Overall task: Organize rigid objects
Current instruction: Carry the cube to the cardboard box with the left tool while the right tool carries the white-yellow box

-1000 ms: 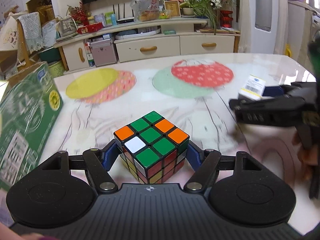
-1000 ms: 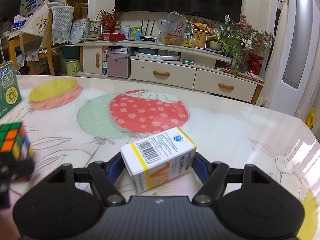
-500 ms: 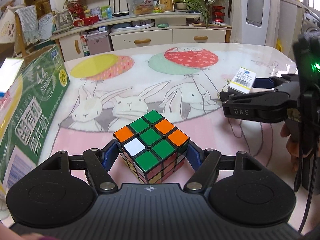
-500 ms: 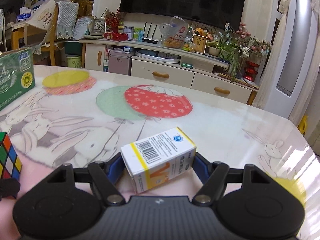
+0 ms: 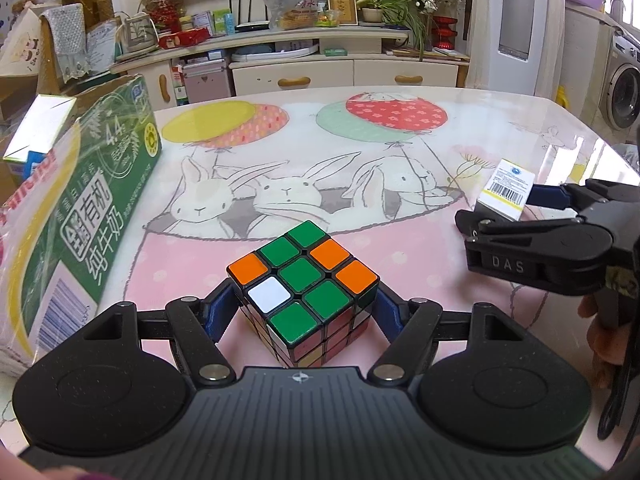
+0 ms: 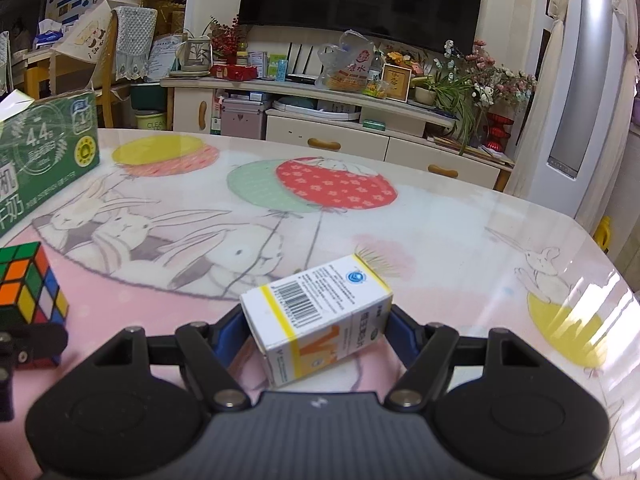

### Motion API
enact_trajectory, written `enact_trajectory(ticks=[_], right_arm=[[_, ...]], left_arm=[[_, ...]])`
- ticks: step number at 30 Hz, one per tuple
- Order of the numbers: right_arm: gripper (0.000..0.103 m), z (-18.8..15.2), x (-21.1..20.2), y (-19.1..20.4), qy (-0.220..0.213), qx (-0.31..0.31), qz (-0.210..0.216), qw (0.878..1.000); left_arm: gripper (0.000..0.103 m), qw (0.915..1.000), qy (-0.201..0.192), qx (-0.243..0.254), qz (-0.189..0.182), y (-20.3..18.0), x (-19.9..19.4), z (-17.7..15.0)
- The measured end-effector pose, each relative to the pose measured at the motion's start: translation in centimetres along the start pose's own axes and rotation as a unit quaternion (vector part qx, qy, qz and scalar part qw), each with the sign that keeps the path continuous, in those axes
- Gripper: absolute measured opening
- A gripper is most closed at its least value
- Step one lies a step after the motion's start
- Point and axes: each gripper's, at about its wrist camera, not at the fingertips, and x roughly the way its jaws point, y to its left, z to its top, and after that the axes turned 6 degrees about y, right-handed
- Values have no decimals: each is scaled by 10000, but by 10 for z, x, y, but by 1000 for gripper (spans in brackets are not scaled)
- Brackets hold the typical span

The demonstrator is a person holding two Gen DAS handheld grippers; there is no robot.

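Observation:
My left gripper [image 5: 302, 312] is shut on a Rubik's cube [image 5: 304, 288] with a green and orange top, held low over the pink part of the table. The cube also shows at the left edge of the right wrist view [image 6: 30, 280]. My right gripper [image 6: 316, 328] is shut on a small white medicine box [image 6: 320, 312] with a barcode and yellow stripe, tilted between the blue pads. In the left wrist view the right gripper [image 5: 532, 208] and its box [image 5: 508, 190] are at the right.
A large green milk carton box [image 5: 80, 216] stands open at the table's left, also in the right wrist view [image 6: 44, 152]. The tablecloth [image 5: 320, 160] has balloons and rabbits. A cabinet [image 6: 340, 136] and shelves stand behind the table.
Both grippers have pulled back toward the near side of the table and lowered, each still holding its object. The green box has come closer on the left.

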Motion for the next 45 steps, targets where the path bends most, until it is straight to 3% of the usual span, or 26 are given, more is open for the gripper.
enact_trajectory(ticks=[18, 37, 45], right_arm=[[72, -9, -27, 21, 109, 163, 107, 9998], [72, 0, -51, 29, 183, 541, 408, 9975], [72, 14, -65, 45, 46, 400, 514, 9979]], left_arm=[[89, 9996, -183, 20, -229, 19, -31, -3], [89, 9956, -797, -383, -313, 55, -74, 13], [89, 9917, -1080, -658, -239, 77, -90, 22]])
